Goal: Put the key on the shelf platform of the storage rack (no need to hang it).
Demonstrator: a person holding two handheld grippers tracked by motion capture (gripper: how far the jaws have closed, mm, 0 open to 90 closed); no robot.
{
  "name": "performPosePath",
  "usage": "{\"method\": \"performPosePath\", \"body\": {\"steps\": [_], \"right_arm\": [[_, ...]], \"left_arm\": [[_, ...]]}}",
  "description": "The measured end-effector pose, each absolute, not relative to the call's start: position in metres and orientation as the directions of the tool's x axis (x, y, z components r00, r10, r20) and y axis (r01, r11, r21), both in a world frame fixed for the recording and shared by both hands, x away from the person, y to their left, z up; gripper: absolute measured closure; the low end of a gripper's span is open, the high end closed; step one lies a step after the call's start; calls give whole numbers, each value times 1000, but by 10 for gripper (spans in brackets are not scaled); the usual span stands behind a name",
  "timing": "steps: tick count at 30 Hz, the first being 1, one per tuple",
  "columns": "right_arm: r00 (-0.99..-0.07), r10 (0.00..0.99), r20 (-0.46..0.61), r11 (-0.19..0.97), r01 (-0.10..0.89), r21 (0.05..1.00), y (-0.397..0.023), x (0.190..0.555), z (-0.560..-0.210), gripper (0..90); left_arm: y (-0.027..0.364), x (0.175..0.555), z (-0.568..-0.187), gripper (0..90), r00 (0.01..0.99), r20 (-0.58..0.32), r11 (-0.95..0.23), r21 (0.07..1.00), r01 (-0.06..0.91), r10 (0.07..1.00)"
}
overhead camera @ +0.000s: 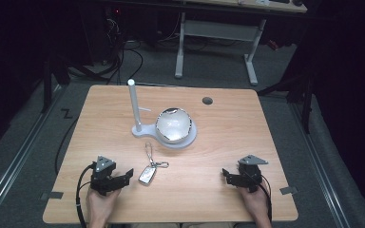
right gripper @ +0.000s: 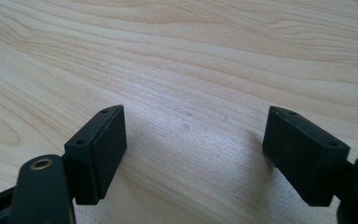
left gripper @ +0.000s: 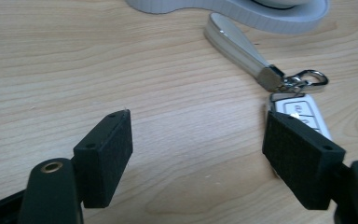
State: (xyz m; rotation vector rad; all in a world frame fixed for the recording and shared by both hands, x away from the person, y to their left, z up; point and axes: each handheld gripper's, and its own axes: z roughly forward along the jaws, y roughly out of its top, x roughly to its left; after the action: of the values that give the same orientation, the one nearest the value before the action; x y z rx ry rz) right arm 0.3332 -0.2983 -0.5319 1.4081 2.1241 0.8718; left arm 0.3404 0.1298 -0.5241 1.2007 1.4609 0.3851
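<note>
A white car key fob point(overhead camera: 147, 175) lies on the wooden table point(overhead camera: 218, 142), joined by a metal clasp point(overhead camera: 161, 165) to a pale strap point(overhead camera: 148, 151). In the left gripper view the fob point(left gripper: 303, 114) sits just beyond the right jaw, with the strap point(left gripper: 237, 44) running away toward the stand's base. My left gripper point(overhead camera: 127, 175) is open, its tips just left of the fob, nothing between the jaws. At the front right, my right gripper point(overhead camera: 226, 174) is open over bare wood point(right gripper: 191, 93). A white stand point(overhead camera: 171, 135) with an upright post point(overhead camera: 134, 102) carries a shiny bowl point(overhead camera: 173, 124).
A round cable hole point(overhead camera: 207, 100) sits near the table's far edge. Beyond the table stand a white desk frame point(overhead camera: 216, 42) and dark cables on the grey floor. Open wood lies between the two grippers.
</note>
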Motion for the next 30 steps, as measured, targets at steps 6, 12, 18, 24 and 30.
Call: {"method": "performPosePath", "body": {"steps": [6, 12, 18, 24, 30], "right_arm": [[-381, 924, -19, 281, 644, 712, -298, 333, -532, 219], [-381, 924, -19, 281, 644, 712, -298, 333, -532, 219], [-382, 924, -21, 282, 644, 712, -298, 333, -532, 219], [-382, 924, -19, 281, 644, 712, -298, 333, -532, 219], [-382, 924, -21, 282, 643, 712, -298, 333, -532, 219]], "left_arm": [[120, 334, -521, 245, 203, -538, 406, 790, 460, 818], [108, 327, -517, 246, 235, -522, 377, 801, 464, 820], [94, 326, -518, 256, 263, -504, 343, 809, 478, 823], [84, 326, -521, 263, 279, -492, 316, 809, 495, 825], [72, 330, -524, 274, 287, -482, 295, 809, 508, 828]]}}
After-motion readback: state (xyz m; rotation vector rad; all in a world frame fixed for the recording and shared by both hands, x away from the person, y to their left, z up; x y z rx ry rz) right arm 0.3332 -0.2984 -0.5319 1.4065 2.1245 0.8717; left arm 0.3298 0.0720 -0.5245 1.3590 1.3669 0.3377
